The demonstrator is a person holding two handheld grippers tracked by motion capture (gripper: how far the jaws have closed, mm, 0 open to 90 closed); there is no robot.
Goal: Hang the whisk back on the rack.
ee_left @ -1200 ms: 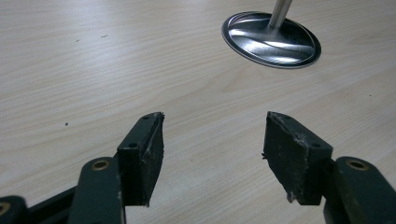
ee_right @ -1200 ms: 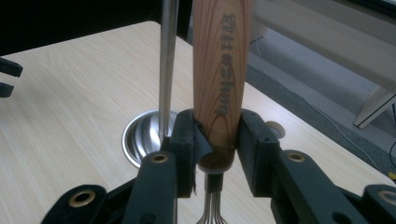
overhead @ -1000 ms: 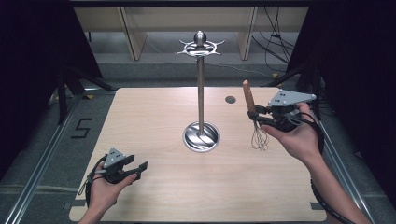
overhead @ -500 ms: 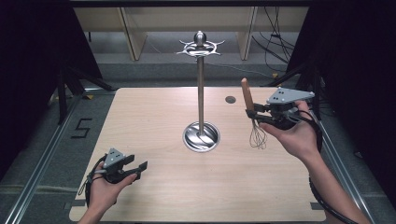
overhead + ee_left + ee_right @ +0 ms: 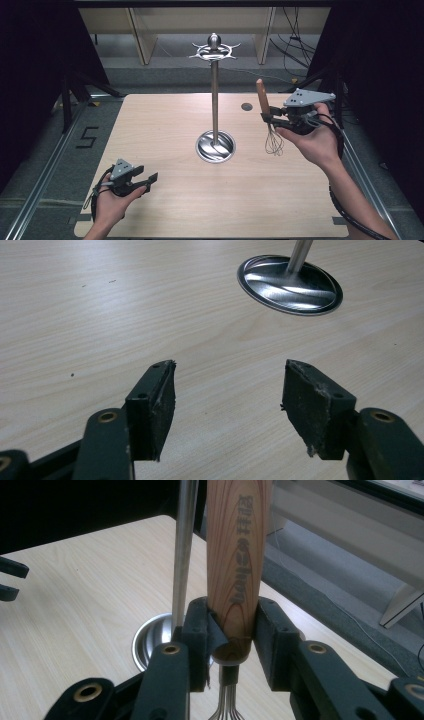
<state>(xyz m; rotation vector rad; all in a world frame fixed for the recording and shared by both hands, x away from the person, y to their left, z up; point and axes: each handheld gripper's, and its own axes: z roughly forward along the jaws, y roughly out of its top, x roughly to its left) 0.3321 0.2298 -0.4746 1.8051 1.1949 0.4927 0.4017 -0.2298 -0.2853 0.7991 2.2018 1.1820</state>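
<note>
1. The wooden table [image 5: 165, 125] carries a metal stand [image 5: 215, 100], its round base at the centre.
2. The right gripper [image 5: 270, 120], at 2 o'clock from that base, clamps the wooden handle of a whisk [image 5: 267, 122], held upright with its wires hanging above the table.
3. The left gripper [image 5: 145, 181], at 8 o'clock, has its jaws spread apart, gripping nothing.

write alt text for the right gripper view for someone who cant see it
The right gripper is shut on the lower end of a whisk's upright wooden handle, the wire loops hanging below the jaws. Behind it, the metal stand rises from its round base on the wooden table.
</note>
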